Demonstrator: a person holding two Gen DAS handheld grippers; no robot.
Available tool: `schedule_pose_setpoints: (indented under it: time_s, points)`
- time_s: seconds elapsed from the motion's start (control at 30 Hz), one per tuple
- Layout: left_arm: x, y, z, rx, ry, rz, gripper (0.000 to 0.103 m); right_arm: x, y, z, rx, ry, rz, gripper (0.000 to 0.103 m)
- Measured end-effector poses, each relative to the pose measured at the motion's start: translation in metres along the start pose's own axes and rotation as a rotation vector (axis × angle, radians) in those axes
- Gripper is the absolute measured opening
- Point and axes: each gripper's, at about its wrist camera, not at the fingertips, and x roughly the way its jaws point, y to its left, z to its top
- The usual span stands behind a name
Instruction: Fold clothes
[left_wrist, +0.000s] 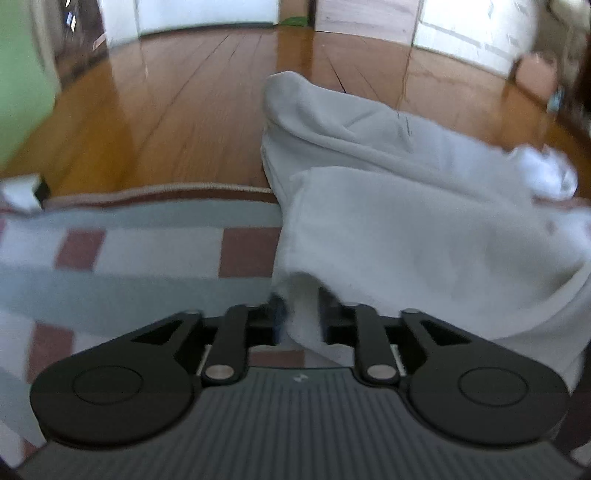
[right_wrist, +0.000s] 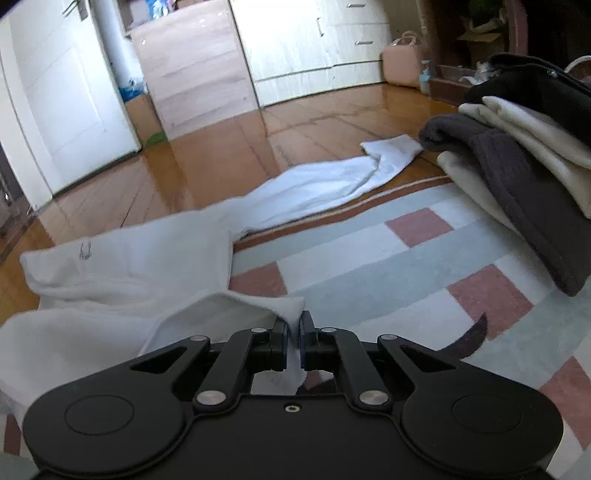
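Note:
A white garment (left_wrist: 406, 206) lies half on the checked rug (left_wrist: 147, 251) and half on the wooden floor. My left gripper (left_wrist: 301, 314) is shut on a fold of its near edge, and the cloth rises away to the right. In the right wrist view the same white garment (right_wrist: 129, 266) spreads to the left, with a long sleeve (right_wrist: 332, 181) trailing across the floor. My right gripper (right_wrist: 293, 332) is shut on a corner of the cloth, which pokes up between the pads.
A stack of folded clothes (right_wrist: 524, 155), dark grey, cream and black, sits on the rug (right_wrist: 406, 266) at the right. A pink bag (right_wrist: 402, 62) and cabinets (right_wrist: 314, 44) stand at the far wall. A green surface (left_wrist: 22, 81) rises on the left.

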Motion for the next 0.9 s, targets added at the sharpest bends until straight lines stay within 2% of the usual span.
schedule_pose_setpoints:
  time_s: [0.07,0.13,0.2,0.27,0.3,0.33,0.37,0.43,0.47,0.5,0.53,0.57,0.6,0.77,0.9]
  points:
    - [0.002,-0.002,0.0,0.016,-0.011,0.026,0.03,0.0,-0.001,0.0,-0.004,-0.001,0.006,0.008]
    - [0.003,0.001,0.0,0.005,-0.026,0.041,0.04,0.001,-0.004,0.0,0.008,0.0,0.021,0.009]
    - [0.003,0.004,0.001,-0.003,-0.052,0.058,0.06,0.003,-0.007,-0.001,0.034,0.009,0.038,0.013]
    - [-0.003,0.002,0.001,-0.001,-0.091,0.024,0.07,0.004,-0.01,-0.003,0.06,0.018,0.054,0.019]
    - [-0.005,0.001,0.002,-0.002,-0.111,0.002,0.071,0.005,-0.012,-0.004,0.073,0.023,0.062,0.023]
    - [-0.007,0.0,0.002,-0.002,-0.128,-0.019,0.071,0.008,-0.013,-0.006,0.09,0.032,0.065,0.034]
    - [-0.007,-0.002,0.002,-0.001,-0.136,-0.029,0.071,0.012,-0.013,-0.008,0.102,0.046,0.064,0.04]
    - [-0.002,-0.005,0.001,0.005,-0.136,-0.025,0.07,0.02,-0.014,-0.011,0.118,0.076,0.063,0.04]
    - [0.0,-0.006,0.0,0.005,-0.134,-0.022,0.065,0.021,-0.013,-0.011,0.103,0.073,0.058,0.036]
    - [0.002,-0.005,0.0,0.003,-0.134,-0.018,0.03,0.021,-0.012,-0.012,0.086,0.07,0.052,0.02]
    - [0.003,-0.004,0.002,0.004,-0.131,-0.017,0.009,0.01,-0.01,-0.009,0.079,0.06,0.05,0.004]
    - [0.001,-0.004,0.003,0.006,-0.137,-0.012,0.004,-0.001,-0.009,-0.005,0.072,0.049,0.049,0.004]
    - [-0.004,-0.003,0.004,0.005,-0.161,0.008,0.004,-0.012,-0.008,-0.002,0.065,0.038,0.047,0.004]
    - [-0.06,0.007,0.004,-0.042,-0.362,0.065,0.004,-0.069,-0.002,0.015,0.032,-0.015,0.039,0.004]
    - [-0.122,0.022,-0.023,-0.072,-0.458,0.096,0.004,-0.113,0.003,0.028,0.005,-0.058,0.033,0.004]
